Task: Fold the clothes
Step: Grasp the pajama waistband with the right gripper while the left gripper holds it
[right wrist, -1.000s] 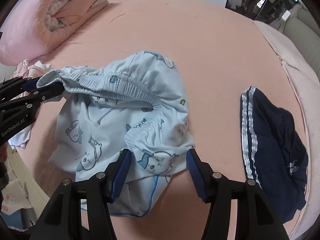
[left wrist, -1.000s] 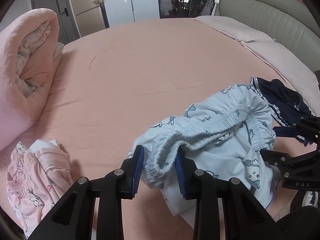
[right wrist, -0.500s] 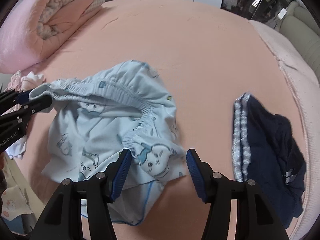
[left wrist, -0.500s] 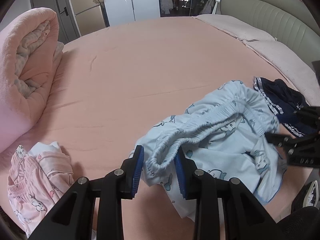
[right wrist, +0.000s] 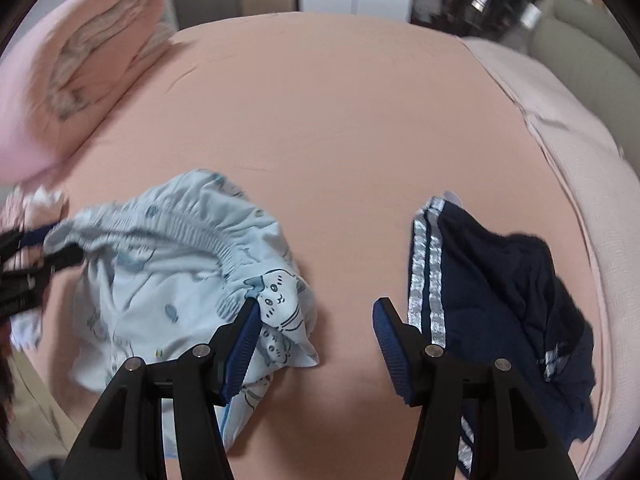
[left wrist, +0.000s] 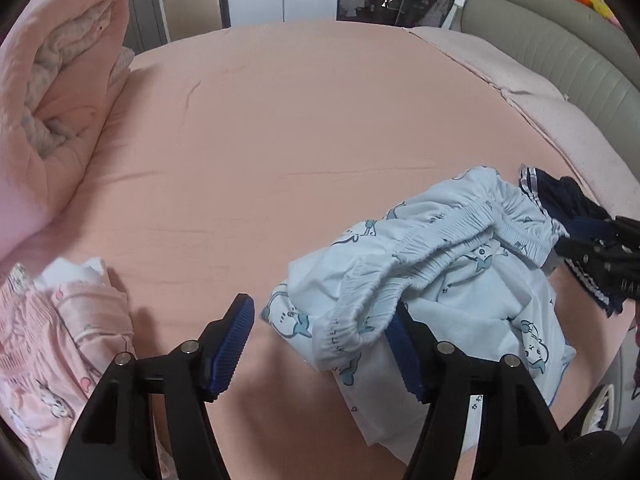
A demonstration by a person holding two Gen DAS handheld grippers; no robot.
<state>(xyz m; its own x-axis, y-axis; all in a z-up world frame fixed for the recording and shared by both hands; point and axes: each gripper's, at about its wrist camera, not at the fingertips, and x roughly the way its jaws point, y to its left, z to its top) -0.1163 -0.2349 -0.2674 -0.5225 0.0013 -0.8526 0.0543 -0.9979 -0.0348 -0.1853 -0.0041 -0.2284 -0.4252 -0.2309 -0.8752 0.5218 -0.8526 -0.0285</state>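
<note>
Light blue printed shorts (left wrist: 440,264) lie crumpled on the pink bed sheet (left wrist: 300,140), waistband up. My left gripper (left wrist: 324,348) is open; the waistband end rests against its right finger only. My right gripper (right wrist: 314,340) is open and empty, with the shorts (right wrist: 172,276) against its left finger and navy striped shorts (right wrist: 500,300) beside its right finger. The navy shorts also show in the left wrist view (left wrist: 576,208). The right gripper shows at the right edge of the left wrist view (left wrist: 600,256).
A rolled pink quilt (left wrist: 52,100) lies at the left. Pink printed clothes (left wrist: 60,344) sit at the near left edge of the bed. A grey padded headboard (left wrist: 560,52) and pale pink pillows (left wrist: 540,96) run along the right.
My left gripper has opened and let go of the waistband. The right gripper has widened and shifted right, off the blue shorts. The right wrist view is blurred from motion.
</note>
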